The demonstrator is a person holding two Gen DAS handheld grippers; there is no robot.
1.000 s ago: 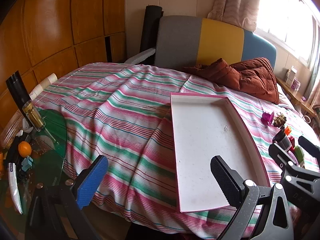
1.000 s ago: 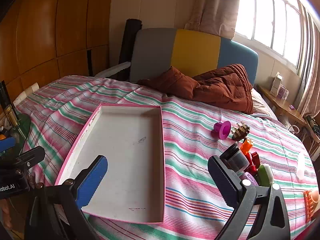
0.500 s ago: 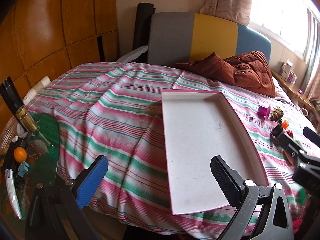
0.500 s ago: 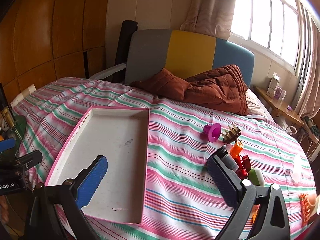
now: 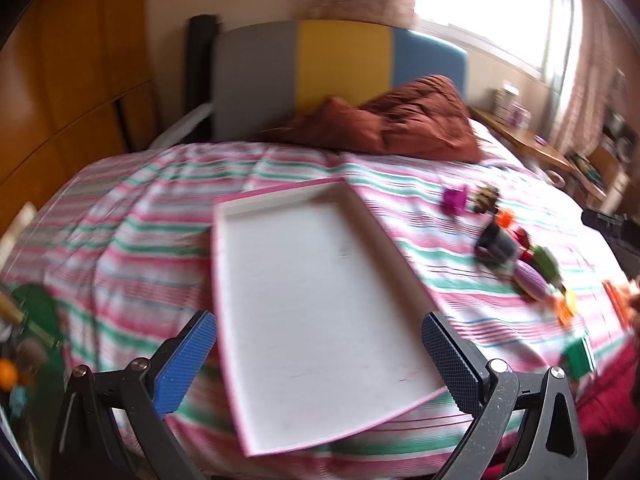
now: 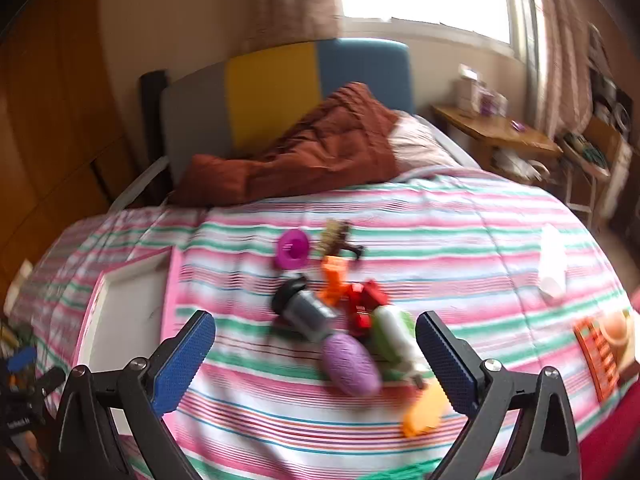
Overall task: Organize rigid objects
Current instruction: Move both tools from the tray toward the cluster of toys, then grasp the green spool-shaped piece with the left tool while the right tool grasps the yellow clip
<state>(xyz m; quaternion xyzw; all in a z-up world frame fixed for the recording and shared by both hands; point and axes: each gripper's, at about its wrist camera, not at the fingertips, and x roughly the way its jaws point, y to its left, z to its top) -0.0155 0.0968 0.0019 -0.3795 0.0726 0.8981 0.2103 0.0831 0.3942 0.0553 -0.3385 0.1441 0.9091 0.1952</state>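
Both views blurred. Left gripper [image 5: 318,354] wide open, empty, low centre of frame above white tray w/ pink rim [image 5: 316,280] on striped bed [image 5: 132,240]. Right gripper [image 6: 315,350] also spread, holding nothing, over toy pile [image 6: 340,320] mid-frame; tray at lower left of right view, apart from pile.

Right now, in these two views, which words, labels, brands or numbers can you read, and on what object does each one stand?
None can be read.
Left gripper, right wrist view: a small white print on its black body, too blurred to read.
Boxes on the bedside table: any labels too small and blurred.
The tray and the toys show no text.
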